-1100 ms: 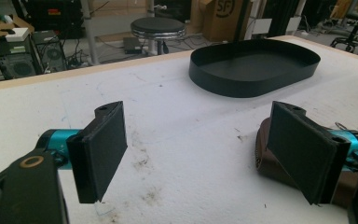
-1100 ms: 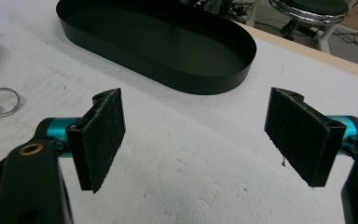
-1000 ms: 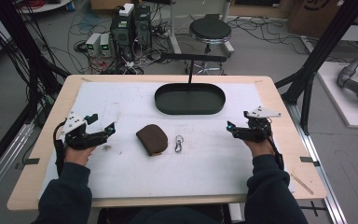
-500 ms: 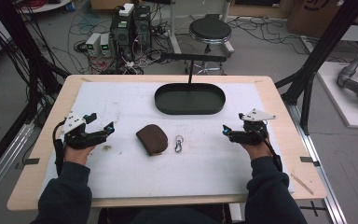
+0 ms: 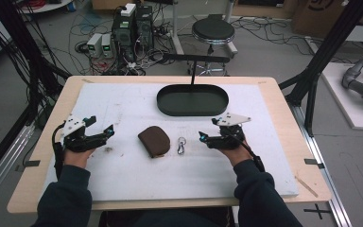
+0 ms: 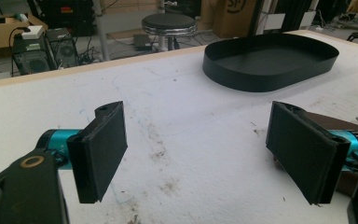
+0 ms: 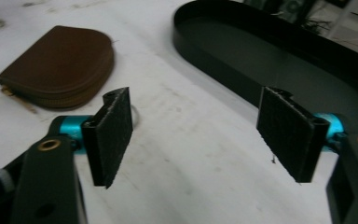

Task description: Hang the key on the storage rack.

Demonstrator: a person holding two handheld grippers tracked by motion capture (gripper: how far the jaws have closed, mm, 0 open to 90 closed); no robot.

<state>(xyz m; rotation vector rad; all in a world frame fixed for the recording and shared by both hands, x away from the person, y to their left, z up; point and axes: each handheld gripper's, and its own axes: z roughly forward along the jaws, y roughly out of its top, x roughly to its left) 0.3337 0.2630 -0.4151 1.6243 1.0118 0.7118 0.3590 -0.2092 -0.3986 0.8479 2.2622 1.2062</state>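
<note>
A brown zipped pouch (image 5: 154, 141) lies mid-table, with a small metal clip (image 5: 182, 144) just to its right. Behind them sits a black oval tray (image 5: 163, 101). My right gripper (image 5: 208, 129) hovers just right of the clip, pointing left. Its jaws have just been closing a little, still stand wide, and hold nothing. In the right gripper view (image 7: 196, 130) the pouch (image 7: 58, 65) lies ahead on the left and the clip (image 7: 134, 114) peeks out behind one jaw. My left gripper (image 5: 102, 125) rests open left of the pouch, with bare mat between its pads (image 6: 198, 154).
The tray (image 6: 270, 70) is empty. A white mat (image 5: 123, 179) covers the wooden table (image 5: 307, 165). Past the far edge stand a stool (image 5: 212, 30) and computer boxes with cables (image 5: 132, 23). Black frame posts rise at both sides.
My right gripper has moved left across the mat and now sits close to the clip. The left gripper, pouch and clip have stayed put.
</note>
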